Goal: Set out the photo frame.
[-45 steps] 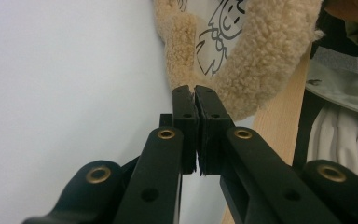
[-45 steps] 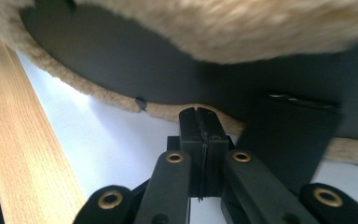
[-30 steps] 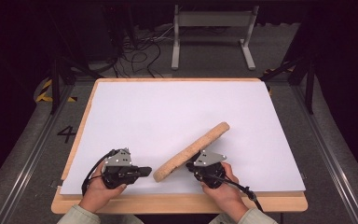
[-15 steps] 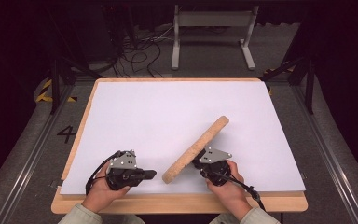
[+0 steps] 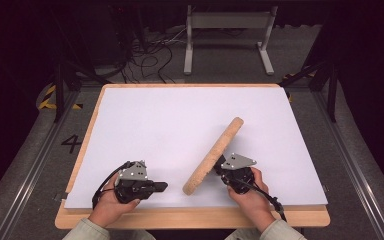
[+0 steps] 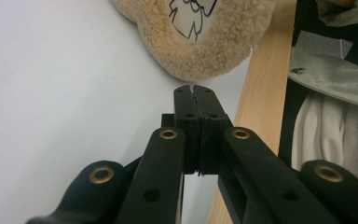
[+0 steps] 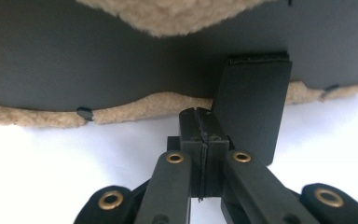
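- on the white table (image 5: 180,115): fleecy tan picture frame (image 5: 214,155) stands on edge.
- right gripper (image 5: 225,167): jaws closed, empty, just behind its black stand (image 7: 254,107).
- left gripper (image 5: 164,187): jaws closed, empty, near frame.

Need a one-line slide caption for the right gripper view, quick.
Shut right gripper pointing at the dark back panel and stand flap of a fleece-edged picture frame propped up on the white table.
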A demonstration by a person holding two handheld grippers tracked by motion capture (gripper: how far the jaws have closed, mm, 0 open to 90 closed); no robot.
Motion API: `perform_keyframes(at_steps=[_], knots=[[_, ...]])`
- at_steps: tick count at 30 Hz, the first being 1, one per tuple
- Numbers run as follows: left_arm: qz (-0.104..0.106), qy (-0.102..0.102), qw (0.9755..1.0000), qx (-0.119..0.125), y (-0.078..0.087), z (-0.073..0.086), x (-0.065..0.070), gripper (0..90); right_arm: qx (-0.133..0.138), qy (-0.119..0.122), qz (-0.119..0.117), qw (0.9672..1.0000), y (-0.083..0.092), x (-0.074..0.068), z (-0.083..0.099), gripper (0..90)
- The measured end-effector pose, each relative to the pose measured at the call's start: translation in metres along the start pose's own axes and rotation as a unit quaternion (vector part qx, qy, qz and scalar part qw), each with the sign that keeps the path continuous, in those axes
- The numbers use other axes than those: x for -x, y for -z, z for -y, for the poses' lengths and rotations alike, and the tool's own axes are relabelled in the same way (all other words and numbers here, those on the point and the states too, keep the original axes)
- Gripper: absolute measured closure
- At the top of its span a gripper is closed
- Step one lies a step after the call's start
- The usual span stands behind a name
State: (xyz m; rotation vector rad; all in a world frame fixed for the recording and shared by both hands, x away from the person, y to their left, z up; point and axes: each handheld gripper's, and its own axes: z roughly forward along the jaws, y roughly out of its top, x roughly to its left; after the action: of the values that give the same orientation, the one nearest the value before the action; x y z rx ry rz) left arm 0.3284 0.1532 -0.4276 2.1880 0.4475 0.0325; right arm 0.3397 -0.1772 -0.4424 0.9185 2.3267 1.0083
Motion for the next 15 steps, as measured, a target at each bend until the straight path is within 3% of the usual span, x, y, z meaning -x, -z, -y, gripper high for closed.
perform_keyframes(at_steps=[15], knots=[[-0.006,0.006,1.0,-0.005,-0.005,-0.002,-0.001,89.5,-0.008,-0.014,0.032,0.9994,-0.009,0.023,0.004,90.0]])
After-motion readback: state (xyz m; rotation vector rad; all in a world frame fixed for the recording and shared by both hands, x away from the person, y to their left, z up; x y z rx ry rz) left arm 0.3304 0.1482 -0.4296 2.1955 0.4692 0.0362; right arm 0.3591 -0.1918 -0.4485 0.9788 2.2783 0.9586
